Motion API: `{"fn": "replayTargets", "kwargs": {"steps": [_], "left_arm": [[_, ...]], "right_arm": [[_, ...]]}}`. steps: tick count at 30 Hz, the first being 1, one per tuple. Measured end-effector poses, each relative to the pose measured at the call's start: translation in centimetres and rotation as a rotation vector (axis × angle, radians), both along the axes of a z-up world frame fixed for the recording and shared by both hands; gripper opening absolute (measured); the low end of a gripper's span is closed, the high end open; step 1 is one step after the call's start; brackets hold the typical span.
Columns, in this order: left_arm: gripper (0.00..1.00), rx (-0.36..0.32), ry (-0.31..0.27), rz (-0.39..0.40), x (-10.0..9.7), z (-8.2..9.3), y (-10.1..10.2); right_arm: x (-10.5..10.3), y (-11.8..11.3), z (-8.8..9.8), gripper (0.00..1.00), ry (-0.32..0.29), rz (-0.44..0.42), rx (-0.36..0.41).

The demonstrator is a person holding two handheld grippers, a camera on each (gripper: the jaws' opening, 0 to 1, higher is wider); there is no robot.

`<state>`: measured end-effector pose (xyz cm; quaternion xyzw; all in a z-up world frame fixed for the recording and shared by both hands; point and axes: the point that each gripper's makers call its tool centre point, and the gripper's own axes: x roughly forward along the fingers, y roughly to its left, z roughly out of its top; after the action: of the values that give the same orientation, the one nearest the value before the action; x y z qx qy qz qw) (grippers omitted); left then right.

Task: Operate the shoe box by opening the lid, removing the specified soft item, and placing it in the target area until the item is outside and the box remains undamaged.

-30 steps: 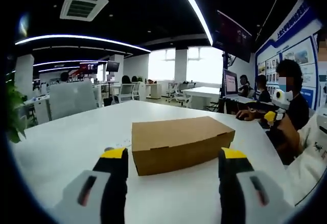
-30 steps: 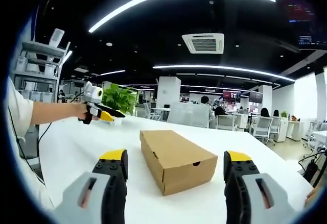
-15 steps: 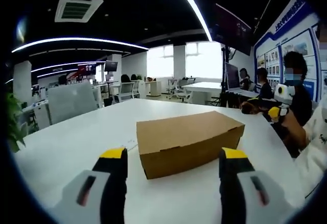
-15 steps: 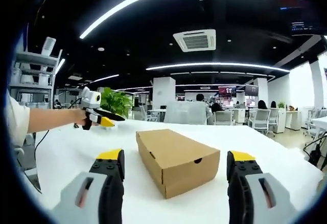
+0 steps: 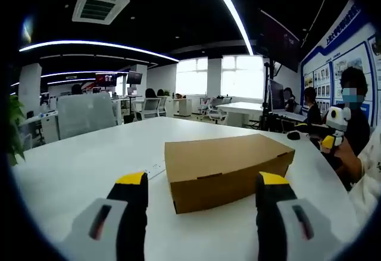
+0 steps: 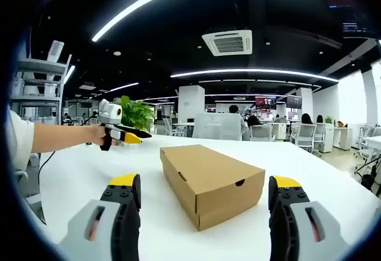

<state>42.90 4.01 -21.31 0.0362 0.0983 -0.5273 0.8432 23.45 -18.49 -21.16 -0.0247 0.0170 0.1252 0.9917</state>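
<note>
A plain brown cardboard shoe box (image 5: pixel 228 169) lies closed on the white table (image 5: pixel 77 166), its long side toward the left gripper view. My left gripper (image 5: pixel 199 184) is open just short of it, with nothing between its yellow-tipped jaws. In the right gripper view the same shoe box (image 6: pixel 211 181) shows its short end with a finger notch. My right gripper (image 6: pixel 205 189) is open in front of that end and holds nothing. The left gripper (image 6: pixel 122 135) appears there at the left, held in a person's hand above the table.
The right gripper (image 5: pixel 330 136) and a hand show at the right edge of the left gripper view. A green plant (image 6: pixel 138 115) stands beyond the table. Office chairs (image 5: pixel 86 115), desks and seated people (image 5: pixel 351 109) fill the room behind.
Both views have crept closer to the box, which looks slightly larger and has shifted a little right. The box itself has not moved and both grippers stay open.
</note>
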Motion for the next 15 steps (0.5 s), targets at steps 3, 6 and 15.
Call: {"fn": "replayTargets", "kwargs": {"steps": [3, 6, 15], "left_arm": [[0.74, 0.026, 0.015, -0.018, 0.6, -0.4, -0.4], [0.72, 0.022, -0.008, -0.062, 0.8, 0.0, -1.3], [0.79, 0.033, 0.002, -0.145, 0.2, 0.0, -3.1]], "right_arm": [[0.3, -0.2, -0.3, 0.91, 0.013, -0.006, -0.004], [0.4, -0.5, -0.2, 0.91, 0.006, -0.019, -0.005], [0.9, -0.6, -0.4, 0.91, 0.02, -0.018, -0.021]]}}
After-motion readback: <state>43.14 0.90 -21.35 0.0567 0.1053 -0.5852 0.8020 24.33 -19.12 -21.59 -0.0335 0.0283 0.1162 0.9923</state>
